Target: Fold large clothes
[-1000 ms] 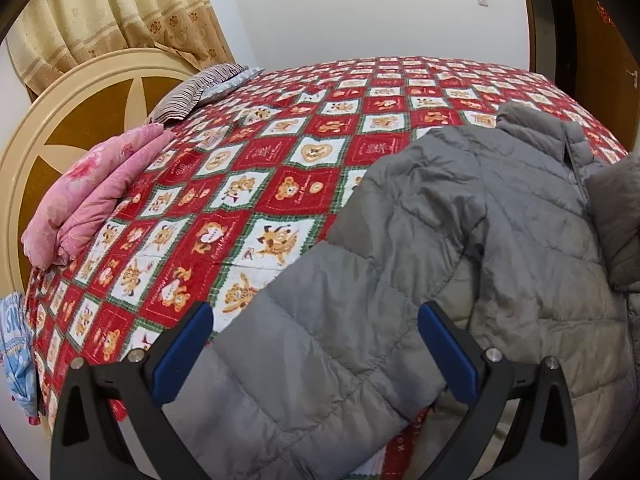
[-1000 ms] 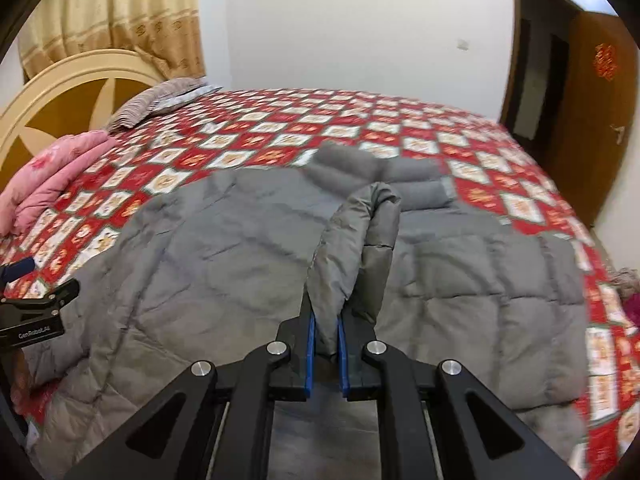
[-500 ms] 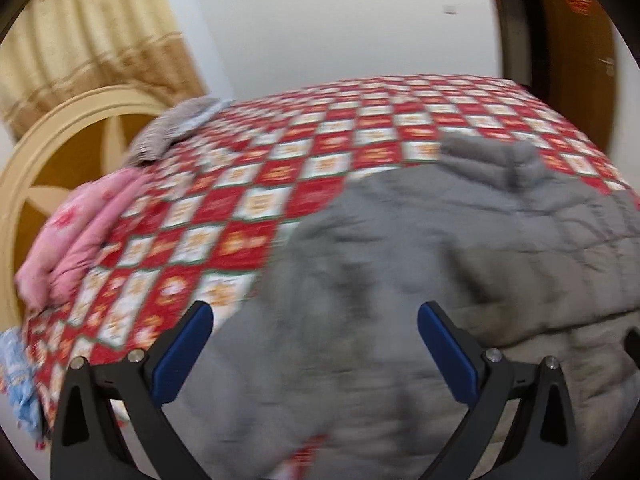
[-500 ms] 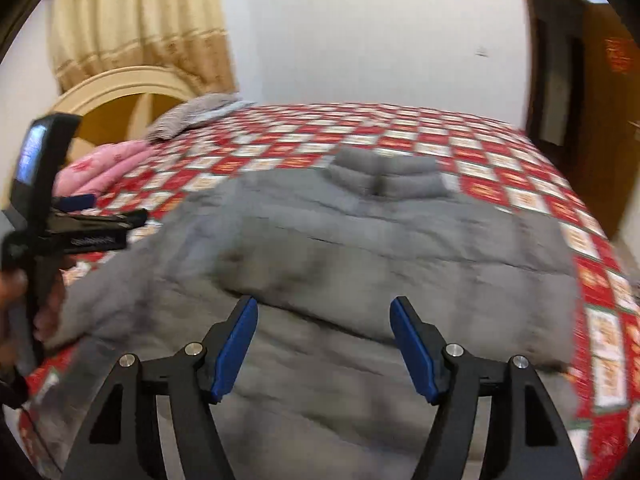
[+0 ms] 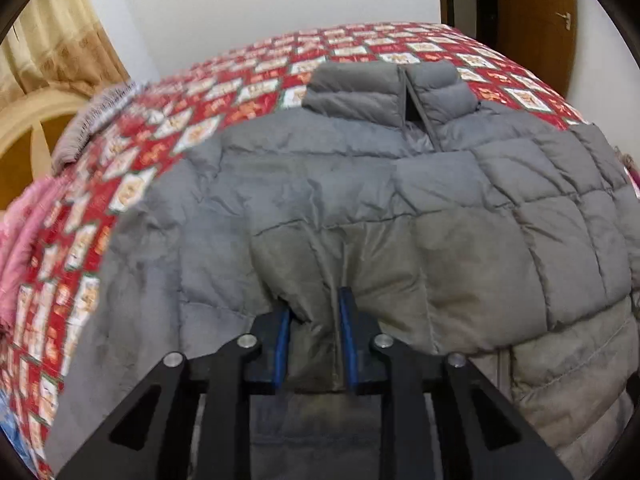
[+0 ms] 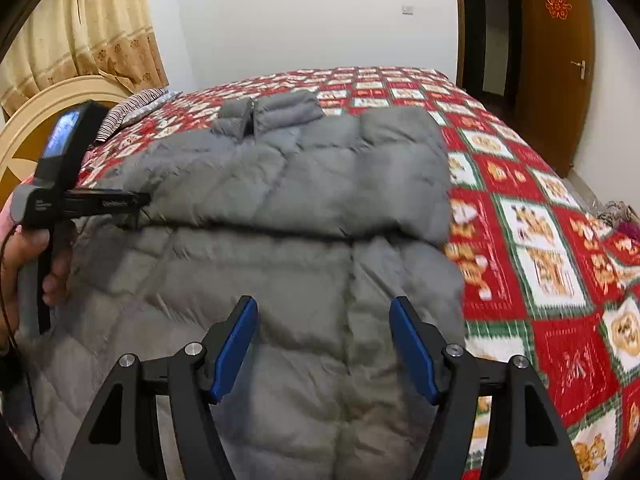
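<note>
Left gripper (image 5: 314, 334): was wide, now closing on a jacket (image 5: 360, 208) fold;
Right gripper (image 6: 324, 346): let go, now wide;
Jacket: grey, puffy, collar at 12 o'clock

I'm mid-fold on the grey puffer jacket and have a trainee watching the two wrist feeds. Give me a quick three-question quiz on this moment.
1. True or false: the right gripper has jacket fabric pinched between its blue pads.
2. Which is closing on a fold of the grey puffer jacket? A) the left gripper B) the right gripper C) neither
3. Fill in: the jacket lies on a red patterned ____, collar toward the far side.

Key
1. False: its jaws stand apart over the jacket with nothing pinched.
2. A: a bunched fold sits between its jaws as they close.
3. Bedspread.
</note>
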Tool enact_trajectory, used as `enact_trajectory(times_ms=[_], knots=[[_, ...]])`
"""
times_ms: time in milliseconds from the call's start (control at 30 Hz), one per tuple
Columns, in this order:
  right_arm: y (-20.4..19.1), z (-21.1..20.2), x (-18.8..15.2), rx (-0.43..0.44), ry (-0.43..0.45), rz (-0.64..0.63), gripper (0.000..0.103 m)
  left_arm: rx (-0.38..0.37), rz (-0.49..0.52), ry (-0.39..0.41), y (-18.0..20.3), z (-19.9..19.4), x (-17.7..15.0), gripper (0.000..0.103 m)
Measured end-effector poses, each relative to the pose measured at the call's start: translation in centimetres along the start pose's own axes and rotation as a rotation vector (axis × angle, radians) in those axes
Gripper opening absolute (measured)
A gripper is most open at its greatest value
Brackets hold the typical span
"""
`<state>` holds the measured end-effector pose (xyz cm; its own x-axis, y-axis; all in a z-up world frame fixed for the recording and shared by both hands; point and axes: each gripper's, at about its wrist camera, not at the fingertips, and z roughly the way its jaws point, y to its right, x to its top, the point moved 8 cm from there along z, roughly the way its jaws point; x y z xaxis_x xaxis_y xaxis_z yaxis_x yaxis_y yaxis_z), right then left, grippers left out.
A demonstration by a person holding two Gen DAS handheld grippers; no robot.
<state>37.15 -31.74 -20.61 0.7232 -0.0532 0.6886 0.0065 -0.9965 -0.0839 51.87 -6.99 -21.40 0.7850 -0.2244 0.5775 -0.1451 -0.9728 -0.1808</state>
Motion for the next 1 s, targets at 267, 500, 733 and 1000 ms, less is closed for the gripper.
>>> enact_trajectory(times_ms=[267, 500, 733, 1000], knots=[[0.0, 0.6, -0.8, 0.012, -0.012, 0.01, 0.069, 0.095, 0.006, 0.041, -4.1, -1.5, -1.4, 0.023], [0.7, -1.8, 1.2, 0.0, 0.036, 0.008, 0.069, 0.194, 0.015, 0.098, -5.2, -2.6, -1.0, 0.08], [2.2, -2.7, 9.3, -0.082, 0.177, 0.047, 0.069, 0.177, -0.034, 0.28, -4.3, -6.0, 2.5, 0.103], [0.3, 6.3, 9.9, -0.019, 0.063, 0.045, 0.069, 0.145, -0.043, 0.137, -1.6, 1.5, 1.6, 0.103]])
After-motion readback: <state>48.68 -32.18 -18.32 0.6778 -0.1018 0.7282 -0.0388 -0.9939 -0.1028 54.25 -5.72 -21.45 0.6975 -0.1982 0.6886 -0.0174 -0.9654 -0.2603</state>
